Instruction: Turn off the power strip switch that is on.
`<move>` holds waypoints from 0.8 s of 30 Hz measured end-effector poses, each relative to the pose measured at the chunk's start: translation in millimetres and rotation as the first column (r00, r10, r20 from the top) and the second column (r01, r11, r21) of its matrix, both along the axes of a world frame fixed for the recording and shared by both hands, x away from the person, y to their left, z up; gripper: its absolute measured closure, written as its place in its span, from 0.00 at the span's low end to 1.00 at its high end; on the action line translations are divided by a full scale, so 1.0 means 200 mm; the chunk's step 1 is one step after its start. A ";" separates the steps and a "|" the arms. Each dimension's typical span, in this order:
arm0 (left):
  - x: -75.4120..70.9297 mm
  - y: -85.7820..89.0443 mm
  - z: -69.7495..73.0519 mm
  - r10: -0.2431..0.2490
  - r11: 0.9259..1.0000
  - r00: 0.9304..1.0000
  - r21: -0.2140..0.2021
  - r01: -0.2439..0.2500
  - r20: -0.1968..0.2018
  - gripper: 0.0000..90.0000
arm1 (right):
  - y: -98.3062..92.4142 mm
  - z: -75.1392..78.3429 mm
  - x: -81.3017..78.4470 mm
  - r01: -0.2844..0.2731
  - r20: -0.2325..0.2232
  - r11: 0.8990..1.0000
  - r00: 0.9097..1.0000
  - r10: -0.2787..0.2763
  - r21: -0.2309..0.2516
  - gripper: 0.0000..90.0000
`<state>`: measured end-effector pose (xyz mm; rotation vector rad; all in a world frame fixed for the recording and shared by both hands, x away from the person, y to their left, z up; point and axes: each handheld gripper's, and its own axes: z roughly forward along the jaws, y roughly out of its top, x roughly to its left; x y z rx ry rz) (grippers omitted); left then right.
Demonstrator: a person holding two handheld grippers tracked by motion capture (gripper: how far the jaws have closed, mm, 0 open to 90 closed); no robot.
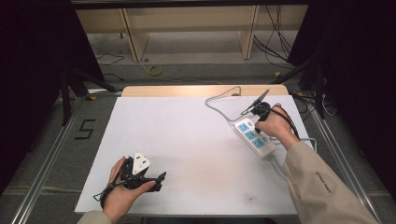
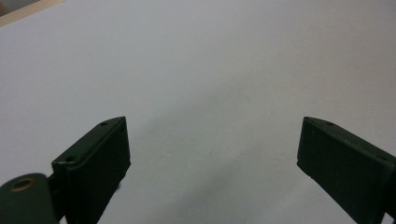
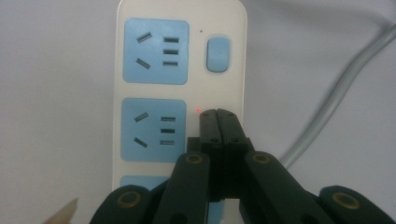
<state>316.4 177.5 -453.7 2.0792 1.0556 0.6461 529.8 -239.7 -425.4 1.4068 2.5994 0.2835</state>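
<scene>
On power strip (image 3: pixel 182 88), closed right tongs (image 3: pixel 217 114) (empty).

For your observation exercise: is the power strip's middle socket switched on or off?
On: a small red light glows beside the middle socket of the power strip.

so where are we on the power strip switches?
Done: a red light glows beside the middle socket. In hand: the right gripper, fingers shut, presses where that socket's switch sits on the power strip. Left: the far blue switch, no light visible beside it. The left gripper waits open over bare table.
</scene>
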 end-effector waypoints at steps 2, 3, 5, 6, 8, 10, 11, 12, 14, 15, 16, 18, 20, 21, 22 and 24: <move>0.00 0.00 0.00 0.000 1.000 1.000 -0.001 0.000 0.001 0.10 | 0.00 0.00 0.00 -0.004 0.000 1.000 1.000 0.004 -0.004 1.00; 0.00 0.00 0.00 0.000 1.000 1.000 -0.001 0.000 0.002 0.10 | 0.00 0.00 0.00 -0.001 -0.001 1.000 1.000 0.001 -0.007 1.00; 0.00 0.00 0.00 -0.002 1.000 1.000 0.001 0.002 0.004 0.10 | 0.01 0.00 0.00 -0.002 -0.001 1.000 1.000 0.002 -0.012 1.00; 0.00 0.00 0.00 -0.004 1.000 1.000 0.004 0.004 0.005 0.10 | 0.01 0.00 0.00 -0.004 -0.003 1.000 1.000 0.004 -0.013 1.00; 0.00 0.00 0.00 -0.005 1.000 1.000 0.004 0.005 0.005 0.10 | 0.01 0.00 0.01 -0.003 -0.003 1.000 1.000 0.003 -0.011 1.00; 0.00 0.00 0.00 -0.005 1.000 1.000 0.003 0.005 0.005 0.10 | 0.01 0.00 0.01 0.001 -0.011 1.000 1.000 -0.001 -0.010 1.00; 0.00 0.00 0.00 -0.005 1.000 1.000 0.003 0.005 0.005 0.10 | 0.01 0.00 0.01 -0.002 -0.012 1.000 1.000 0.002 -0.010 1.00; 0.00 0.00 0.00 -0.005 1.000 1.000 0.002 0.004 0.004 0.10 | 0.01 0.00 0.01 -0.002 -0.012 1.000 1.000 0.002 -0.010 1.00; 0.00 0.00 0.00 -0.005 1.000 1.000 0.002 0.005 0.004 0.10 | 0.01 0.00 0.02 -0.005 -0.017 1.000 1.000 0.005 -0.014 1.00; 0.00 0.00 0.00 -0.006 1.000 1.000 0.002 0.006 0.004 0.10 | 0.01 0.00 0.02 -0.001 -0.019 1.000 1.000 0.000 -0.019 1.00; 0.00 0.00 0.00 -0.006 1.000 1.000 0.002 0.006 0.004 0.10 | 0.01 0.00 0.02 -0.008 -0.022 1.000 1.000 0.007 -0.023 1.00; 0.00 0.00 0.00 -0.007 1.000 1.000 0.002 0.007 0.004 0.10 | 0.02 0.00 0.02 -0.014 -0.020 1.000 1.000 0.014 -0.027 1.00; 0.00 -0.01 0.00 -0.008 1.000 1.000 0.002 0.008 0.003 0.10 | 0.02 -0.01 0.02 -0.011 -0.022 0.999 1.000 0.010 -0.037 1.00; 0.00 -0.01 0.00 -0.009 1.000 1.000 0.003 0.009 0.002 0.10 | 0.03 0.00 0.02 -0.019 -0.025 0.999 1.000 0.018 -0.044 1.00; 0.00 -0.01 0.00 -0.009 1.000 1.000 0.003 0.009 0.002 0.10 | 0.03 0.00 0.02 -0.020 -0.026 0.999 0.999 0.018 -0.050 1.00; 0.00 -0.01 0.00 -0.009 1.000 1.000 0.002 0.009 0.002 0.10 | 0.04 0.00 0.03 -0.020 -0.034 0.998 0.999 0.018 -0.055 1.00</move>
